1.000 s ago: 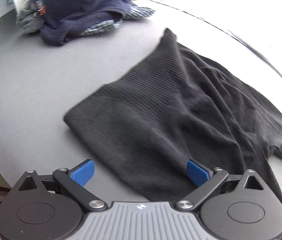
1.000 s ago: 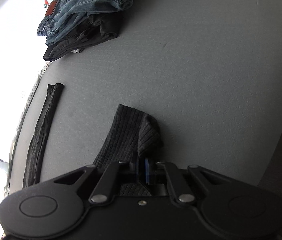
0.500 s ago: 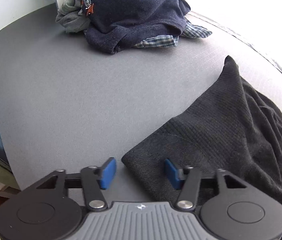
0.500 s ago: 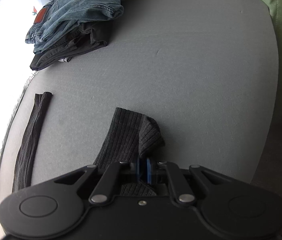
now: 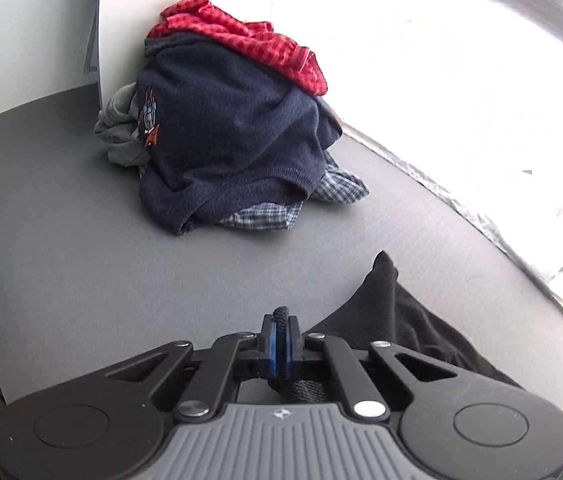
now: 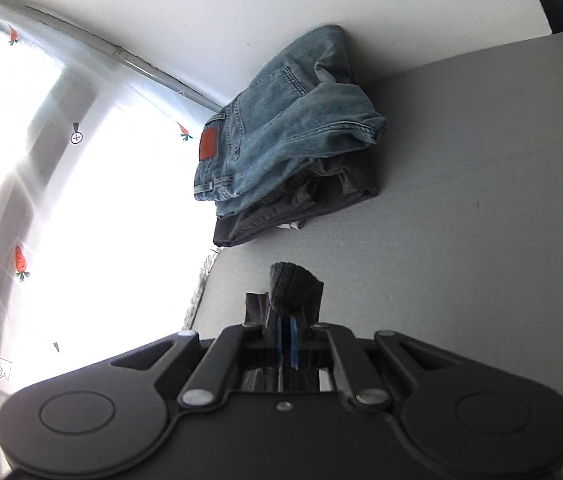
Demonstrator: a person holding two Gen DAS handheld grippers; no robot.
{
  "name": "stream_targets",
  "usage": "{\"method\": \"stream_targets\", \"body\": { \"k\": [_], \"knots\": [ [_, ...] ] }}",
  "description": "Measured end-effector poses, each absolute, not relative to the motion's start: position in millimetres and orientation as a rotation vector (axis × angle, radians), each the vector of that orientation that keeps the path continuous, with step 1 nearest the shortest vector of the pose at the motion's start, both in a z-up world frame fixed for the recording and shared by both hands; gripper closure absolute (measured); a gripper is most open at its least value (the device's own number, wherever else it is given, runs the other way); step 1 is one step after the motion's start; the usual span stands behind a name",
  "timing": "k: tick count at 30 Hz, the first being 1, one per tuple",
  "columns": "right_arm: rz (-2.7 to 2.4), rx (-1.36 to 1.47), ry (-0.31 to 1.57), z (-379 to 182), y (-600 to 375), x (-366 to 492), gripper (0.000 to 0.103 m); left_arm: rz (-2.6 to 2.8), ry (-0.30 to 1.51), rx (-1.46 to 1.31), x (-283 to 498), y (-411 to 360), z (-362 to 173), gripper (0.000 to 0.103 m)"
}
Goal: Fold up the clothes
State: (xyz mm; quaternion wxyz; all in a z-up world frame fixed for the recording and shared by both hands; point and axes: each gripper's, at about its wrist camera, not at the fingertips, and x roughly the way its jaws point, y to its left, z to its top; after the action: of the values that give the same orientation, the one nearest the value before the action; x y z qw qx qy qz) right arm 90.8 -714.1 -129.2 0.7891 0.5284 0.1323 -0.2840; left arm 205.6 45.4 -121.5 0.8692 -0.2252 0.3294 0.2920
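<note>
A: What is the left gripper [image 5: 280,340] doing?
B: Its blue pads [image 5: 268,339] are clenched on a rolled edge of the black knit [image 5: 409,320], which trails off to the right across the grey table [image 5: 81,260].

A: And the right gripper [image 6: 286,334]?
B: It is clamped too, pinching a ribbed end of the knit [image 6: 295,288] that sticks up past its pads, above the table [image 6: 481,220].

A: What lies further off on the left?
B: A loose pile against the white wall [image 5: 41,32]: a navy sweater [image 5: 225,140] on top of plaid cloth [image 5: 265,216], with a red checked shirt [image 5: 249,44] over it and something grey [image 5: 117,136] at its left.

A: And in the right wrist view?
B: Folded jeans [image 6: 281,132] stacked on a dark garment [image 6: 301,208], near the table's far edge beside the bright window [image 6: 61,200]. Both stacks sit well apart from the knit.
</note>
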Motion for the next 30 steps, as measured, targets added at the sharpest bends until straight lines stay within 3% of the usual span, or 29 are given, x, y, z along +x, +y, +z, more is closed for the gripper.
{"method": "stream_targets", "body": {
  "k": [12,30],
  "knots": [
    [-0.685,1.109,0.405,-148,-730,132,0.1,0.75,0.68,-0.551,208,55,-125,0.098],
    [-0.657,1.01,0.582,-176,-753,309,0.101,0.78,0.757,-0.5,319,56,-142,0.098]
  ]
}}
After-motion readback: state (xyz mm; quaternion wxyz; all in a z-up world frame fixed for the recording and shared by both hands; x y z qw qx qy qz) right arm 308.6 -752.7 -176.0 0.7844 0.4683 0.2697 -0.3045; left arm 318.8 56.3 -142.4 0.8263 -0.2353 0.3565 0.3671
